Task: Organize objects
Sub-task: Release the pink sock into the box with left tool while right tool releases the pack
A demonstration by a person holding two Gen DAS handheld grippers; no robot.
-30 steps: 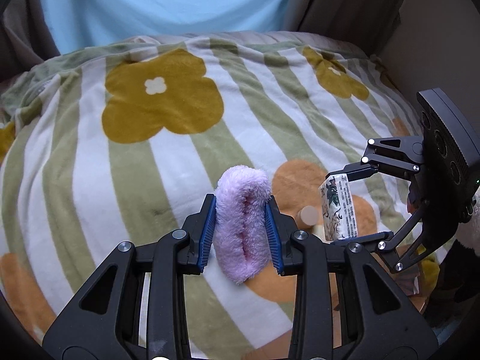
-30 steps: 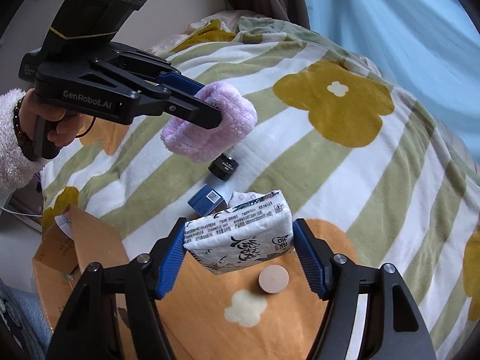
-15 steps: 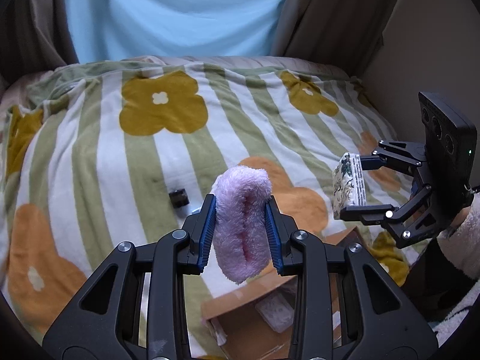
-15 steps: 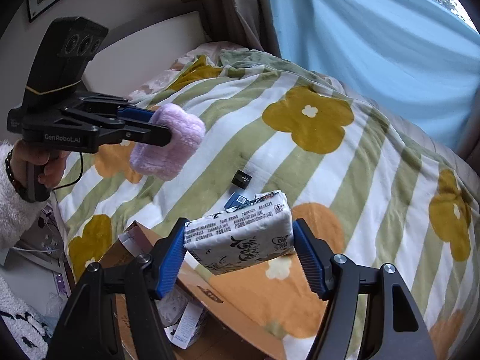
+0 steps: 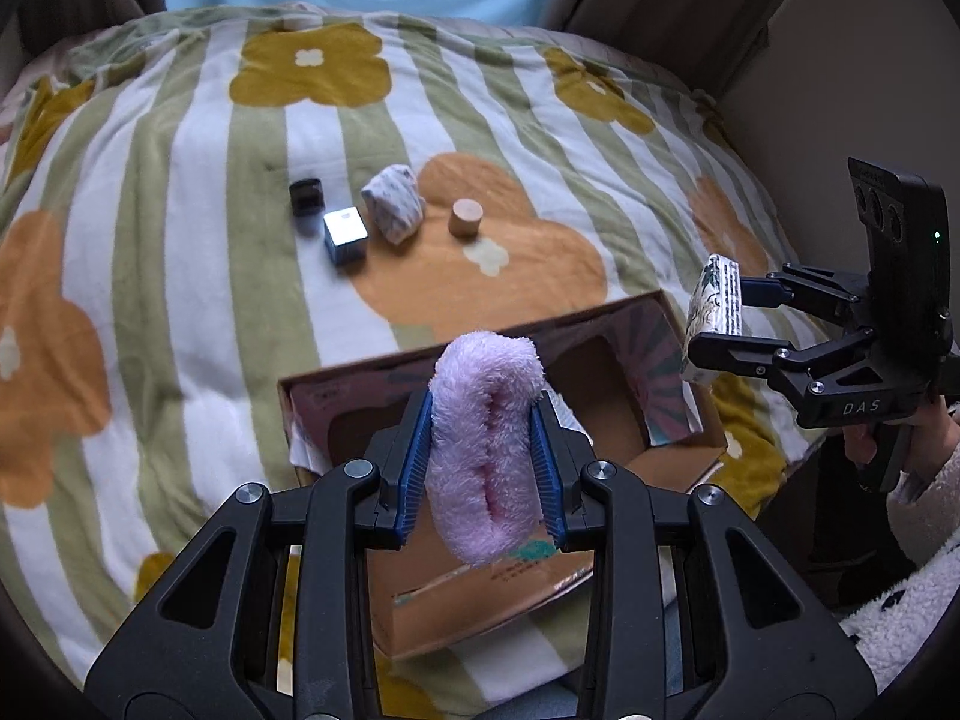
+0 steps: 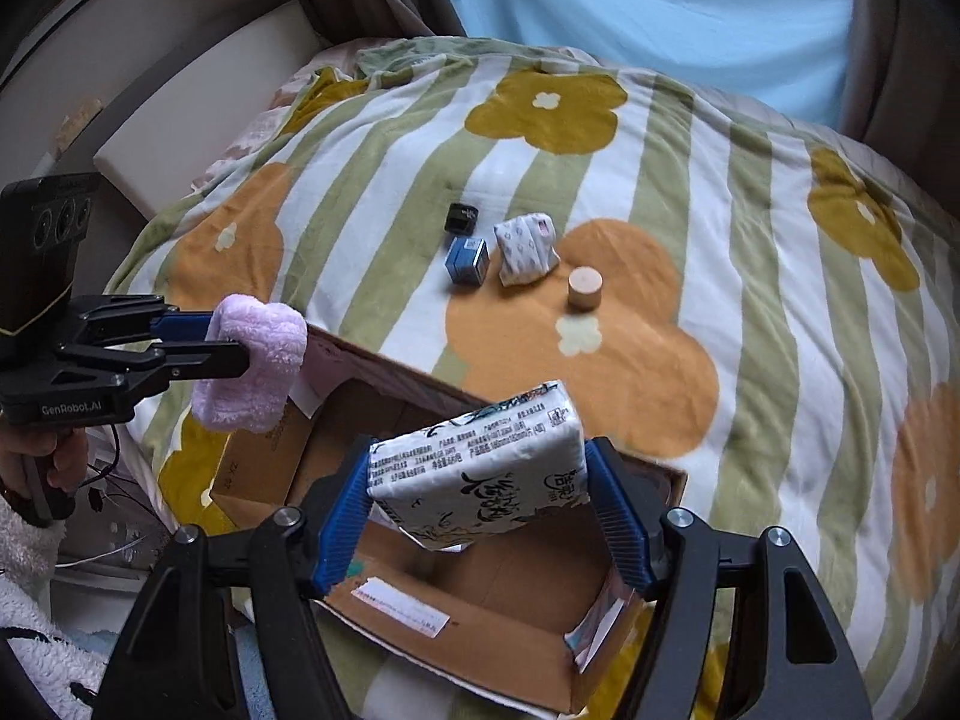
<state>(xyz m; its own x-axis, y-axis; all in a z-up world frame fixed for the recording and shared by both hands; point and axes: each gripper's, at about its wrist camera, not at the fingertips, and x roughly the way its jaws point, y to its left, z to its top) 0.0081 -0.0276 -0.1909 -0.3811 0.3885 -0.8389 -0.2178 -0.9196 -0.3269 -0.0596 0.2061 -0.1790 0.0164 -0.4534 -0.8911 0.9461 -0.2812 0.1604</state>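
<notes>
My left gripper [image 5: 482, 468] clamps the pink plush scrunchie [image 5: 487, 438], right gripper [image 6: 480, 513] clamps the tissue pack [image 6: 480, 468]; both hang over the cardboard box [image 6: 480, 654]. Risk: a tilted pack could clip the box wall on release. Farther out on the blanket [image 6: 750, 228]: blue box [image 6: 467, 259], wood cylinder [image 6: 585, 287].

"GenRobot.AI" on left hand-held gripper [image 6: 240, 354]; "DAS" on right hand-held gripper [image 5: 717, 324]
</notes>
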